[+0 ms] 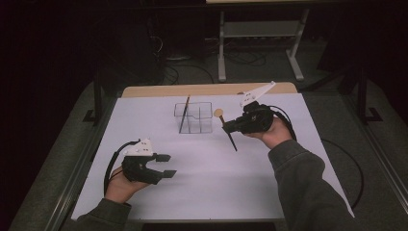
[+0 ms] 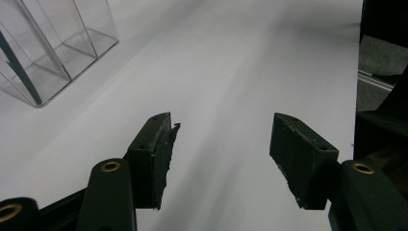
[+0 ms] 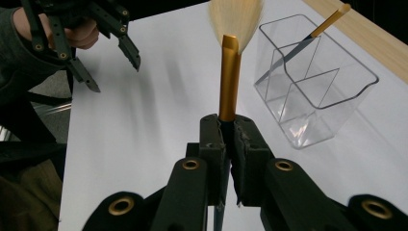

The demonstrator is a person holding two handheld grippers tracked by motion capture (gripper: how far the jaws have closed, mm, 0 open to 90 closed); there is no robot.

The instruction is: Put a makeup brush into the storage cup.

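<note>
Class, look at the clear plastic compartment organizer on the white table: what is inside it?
Inside the clear plastic compartment organizer, one slim dark-handled brush with a gold end leans in a rear compartment. The other compartments look empty. Its lower tip is hard to make out through the walls.

A wooden table (image 1: 144, 90) carries a white sheet (image 1: 211, 178) that covers nearly all of it, leaving a wood strip along the far edge. A clear divided box (image 1: 199, 120) stands on the sheet near that strip, a thin brush (image 1: 184, 113) leaning inside it.
</note>
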